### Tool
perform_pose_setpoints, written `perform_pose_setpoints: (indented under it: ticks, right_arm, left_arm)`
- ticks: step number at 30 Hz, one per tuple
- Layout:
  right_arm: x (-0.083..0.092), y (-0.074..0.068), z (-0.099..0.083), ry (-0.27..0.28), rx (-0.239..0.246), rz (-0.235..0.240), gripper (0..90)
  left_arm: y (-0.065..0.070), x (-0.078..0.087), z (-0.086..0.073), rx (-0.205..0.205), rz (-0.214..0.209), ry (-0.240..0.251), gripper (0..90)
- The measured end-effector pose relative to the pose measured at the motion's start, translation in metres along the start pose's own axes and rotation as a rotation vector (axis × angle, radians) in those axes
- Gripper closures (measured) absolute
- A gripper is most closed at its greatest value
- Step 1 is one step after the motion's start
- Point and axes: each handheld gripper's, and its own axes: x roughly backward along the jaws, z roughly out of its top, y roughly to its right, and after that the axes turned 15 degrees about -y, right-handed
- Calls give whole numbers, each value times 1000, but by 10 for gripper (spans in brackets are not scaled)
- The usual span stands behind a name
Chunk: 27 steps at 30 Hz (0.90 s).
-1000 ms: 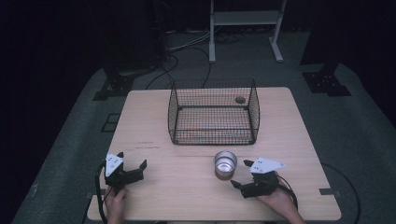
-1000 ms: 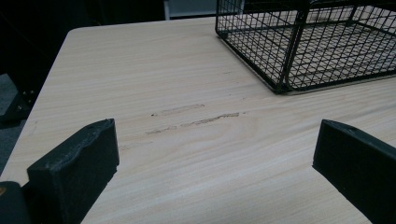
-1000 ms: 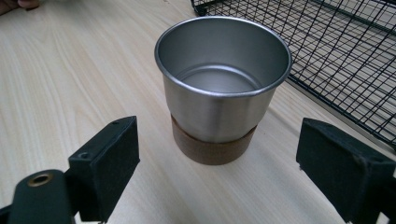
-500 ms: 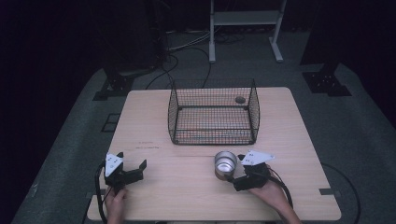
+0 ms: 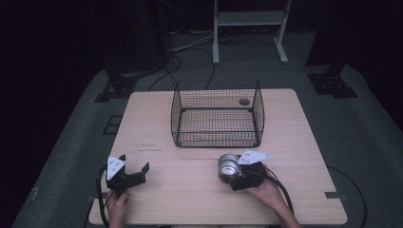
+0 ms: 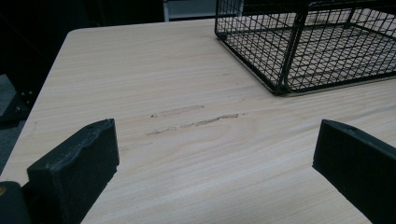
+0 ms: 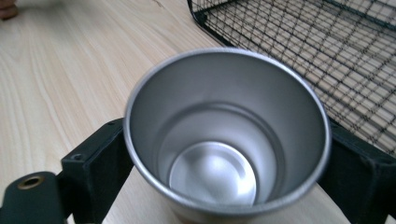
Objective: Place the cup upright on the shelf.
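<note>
Since the earlier frames the right gripper (image 5: 236, 176) had advanced leftward along the near edge of the table (image 5: 304, 142) until its jaws bracketed the steel cup (image 5: 229, 166); the cup itself had not shifted, nor had the left gripper (image 5: 135, 173).

Right gripper: in its own view the two black jaws stood one on each side of the cup's (image 7: 227, 135) wall, apparently touching or nearly so. Whether they had clamped could not be told, since the contact lines were hidden behind the rim. Cup upright, mouth open, nothing inside, base seemingly on the tabletop.

Left gripper: jaws spread wide in its own view, with nothing but bare wood and a few faint scuff marks (image 6: 196, 119) between them. It rested low at the near-left part of the table, well apart from the cup.

Farther out: wire basket (image 5: 217, 115) stood at the table's middle-back, just beyond the cup, open at the top. A small dark round object (image 5: 244, 101) lay near its back-right corner; too small to identify. The basket's near corner (image 6: 285, 60) also appeared in the left gripper view.

Judged progress: early. Approach to the cup looked complete, grasp at or just before closure. Lift and transfer, presumably into the basket, were not yet done.
</note>
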Motion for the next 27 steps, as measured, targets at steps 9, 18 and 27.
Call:
perform_pose_setpoints:
  ticks: [9,18,27]
  right_arm:
    - [0,2,4,-4,-2,7,147]
    - [0,2,2,-3,-5,19,155]
    - [4,5,1,15,-22,27,166]
  left_arm:
    - [0,0,0,2,-2,1,0]
    - [0,0,0,2,-3,1,0]
    - [-1,0,0,3,-4,2,0]
